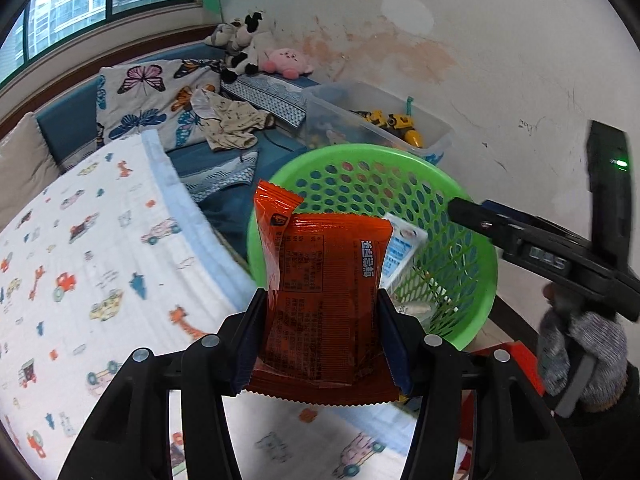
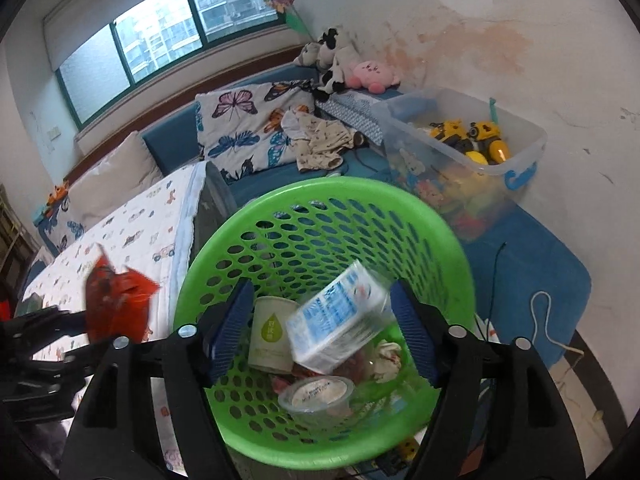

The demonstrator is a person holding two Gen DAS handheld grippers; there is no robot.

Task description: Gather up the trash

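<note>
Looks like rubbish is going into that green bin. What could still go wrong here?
The orange foil snack packet sits edgewise between the left gripper pads, short of the green perforated plastic basket; it might slip out onto the printed blanket. The blurred white-and-blue carton, between the right gripper open pads, could bounce against the rim.

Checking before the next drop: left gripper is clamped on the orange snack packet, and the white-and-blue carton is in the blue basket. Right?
Not quite: the basket is green, as the right wrist view shows. The left gripper does clamp the orange snack packet, and the white-and-blue carton is in that basket.
</note>
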